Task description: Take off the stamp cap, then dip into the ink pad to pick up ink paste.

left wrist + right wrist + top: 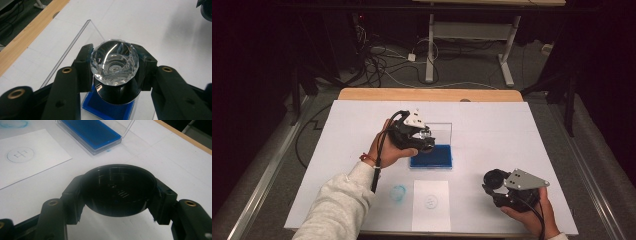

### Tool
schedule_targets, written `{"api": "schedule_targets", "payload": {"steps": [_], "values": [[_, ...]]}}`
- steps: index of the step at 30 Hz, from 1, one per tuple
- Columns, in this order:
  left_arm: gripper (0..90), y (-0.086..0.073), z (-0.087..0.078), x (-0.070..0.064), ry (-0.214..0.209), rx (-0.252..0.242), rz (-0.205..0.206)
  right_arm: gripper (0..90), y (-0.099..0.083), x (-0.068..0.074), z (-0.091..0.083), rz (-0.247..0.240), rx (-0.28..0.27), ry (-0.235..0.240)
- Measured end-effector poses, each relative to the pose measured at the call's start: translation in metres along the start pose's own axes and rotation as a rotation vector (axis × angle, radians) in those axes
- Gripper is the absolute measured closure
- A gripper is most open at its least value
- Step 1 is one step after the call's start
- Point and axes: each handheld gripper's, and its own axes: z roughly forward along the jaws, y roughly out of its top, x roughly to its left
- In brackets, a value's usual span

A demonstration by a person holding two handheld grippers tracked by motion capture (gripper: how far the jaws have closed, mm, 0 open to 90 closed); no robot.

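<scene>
On the white table [492,125], the left gripper [424,142] clenches a crystal-topped stamp [114,65] over the blue ink pad [432,156], at 12 o'clock from the paper [430,205]. The right gripper [492,186] grasps the black cap [117,190]. A tilted stamp may ink unevenly.

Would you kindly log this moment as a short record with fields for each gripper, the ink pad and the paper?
left gripper: shut on crystal-topped stamp, held over the ink pad
right gripper: shut on black round cap, hollow side up, near the table's right front
ink pad: blue, clear lid open
paper: white sheet, one round blue print
table: blue smudge left of the paper
</scene>
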Motion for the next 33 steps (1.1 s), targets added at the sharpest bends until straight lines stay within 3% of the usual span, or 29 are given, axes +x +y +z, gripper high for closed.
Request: {"api": "schedule_targets", "payload": {"steps": [11, 33], "values": [[54.7, 0.006, 0.015, -0.005, -0.02, 0.022, 0.013, 38.8, 0.0, 0.0, -0.001, -0.004, -0.003, 0.003], [54.7, 0.0, 0.069, -0.007, -0.065, 0.089, 0.01, 38.8, -0.001, 0.002, 0.004, -0.013, 0.013, 0.019]]}}
